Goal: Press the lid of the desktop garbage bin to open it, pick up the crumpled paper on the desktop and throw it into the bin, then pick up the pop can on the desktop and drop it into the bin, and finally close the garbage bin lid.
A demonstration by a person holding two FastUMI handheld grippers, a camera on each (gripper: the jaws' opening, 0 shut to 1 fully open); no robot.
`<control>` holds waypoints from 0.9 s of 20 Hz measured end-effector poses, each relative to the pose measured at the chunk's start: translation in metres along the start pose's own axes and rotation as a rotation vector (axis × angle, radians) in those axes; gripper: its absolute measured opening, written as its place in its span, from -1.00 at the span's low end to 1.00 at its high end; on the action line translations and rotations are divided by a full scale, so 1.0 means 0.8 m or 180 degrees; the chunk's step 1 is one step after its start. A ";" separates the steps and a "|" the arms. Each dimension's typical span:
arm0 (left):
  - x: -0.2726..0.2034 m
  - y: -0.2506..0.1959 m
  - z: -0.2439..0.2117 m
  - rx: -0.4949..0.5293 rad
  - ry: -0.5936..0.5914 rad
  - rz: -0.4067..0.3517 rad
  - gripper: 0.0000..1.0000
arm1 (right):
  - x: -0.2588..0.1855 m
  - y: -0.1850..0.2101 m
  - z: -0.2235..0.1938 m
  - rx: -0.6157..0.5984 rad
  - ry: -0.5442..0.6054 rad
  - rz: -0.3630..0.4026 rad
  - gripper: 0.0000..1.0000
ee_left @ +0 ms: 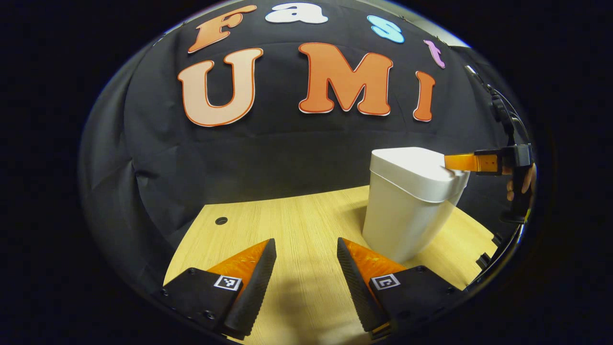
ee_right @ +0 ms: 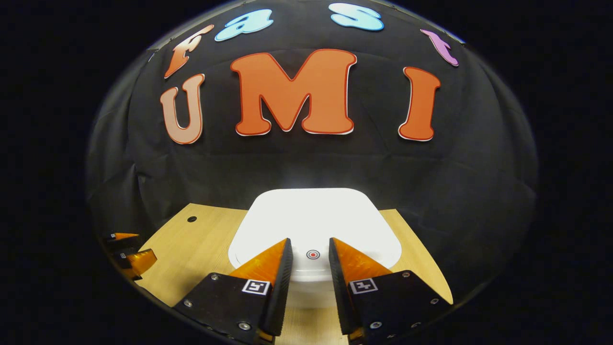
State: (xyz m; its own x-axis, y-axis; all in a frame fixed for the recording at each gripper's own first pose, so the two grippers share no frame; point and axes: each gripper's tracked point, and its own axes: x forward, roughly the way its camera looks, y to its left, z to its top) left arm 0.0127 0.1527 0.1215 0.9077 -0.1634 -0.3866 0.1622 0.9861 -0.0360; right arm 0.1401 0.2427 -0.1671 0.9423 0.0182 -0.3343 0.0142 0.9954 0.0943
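Note:
The white desktop bin (ee_left: 407, 215) stands on the wooden table (ee_left: 287, 215) at the right, its lid (ee_left: 412, 165) shut. My right gripper (ee_left: 449, 163) comes in from the right, and its tips rest at the lid's front edge. In the right gripper view I look down on the lid (ee_right: 311, 215). My right gripper (ee_right: 310, 245) hovers over it with a narrow gap, and a small red ring mark (ee_right: 312, 254) lies between the tips. My left gripper (ee_left: 306, 247) stands open over bare table, left of the bin, holding nothing.
A small dark hole (ee_left: 221, 221) marks the table's far left corner. A hand (ee_left: 524, 184) holds the right gripper's handle at the far right edge. The left gripper (ee_right: 129, 256) appears low at the left of the right gripper view. The black cloth wall closes the back.

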 end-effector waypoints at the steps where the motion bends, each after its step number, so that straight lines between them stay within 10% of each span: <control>1: -0.001 0.005 0.010 -0.0012 -0.0046 0.0019 0.66 | -0.002 0.000 0.000 -0.0006 -0.0001 -0.0010 -0.08; 8: -0.014 0.030 0.084 -0.0139 -0.0446 0.0121 0.66 | -0.024 0.037 0.016 -0.0057 -0.0294 0.0078 -0.06; 11: -0.029 0.040 0.117 -0.0155 -0.0736 0.0162 0.65 | -0.038 0.081 0.029 -0.0054 -0.0528 0.0312 0.68; 18: -0.050 0.064 0.154 -0.0103 -0.1124 0.0353 0.96 | -0.050 0.142 0.021 -0.0089 -0.0580 0.0605 0.94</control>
State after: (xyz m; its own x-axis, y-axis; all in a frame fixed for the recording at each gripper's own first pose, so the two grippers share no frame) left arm 0.0327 0.2056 0.2487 0.9976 -0.0503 -0.0481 0.0482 0.9979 -0.0429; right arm 0.1095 0.3539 -0.1270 0.9719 0.1905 -0.1384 -0.1757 0.9780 0.1124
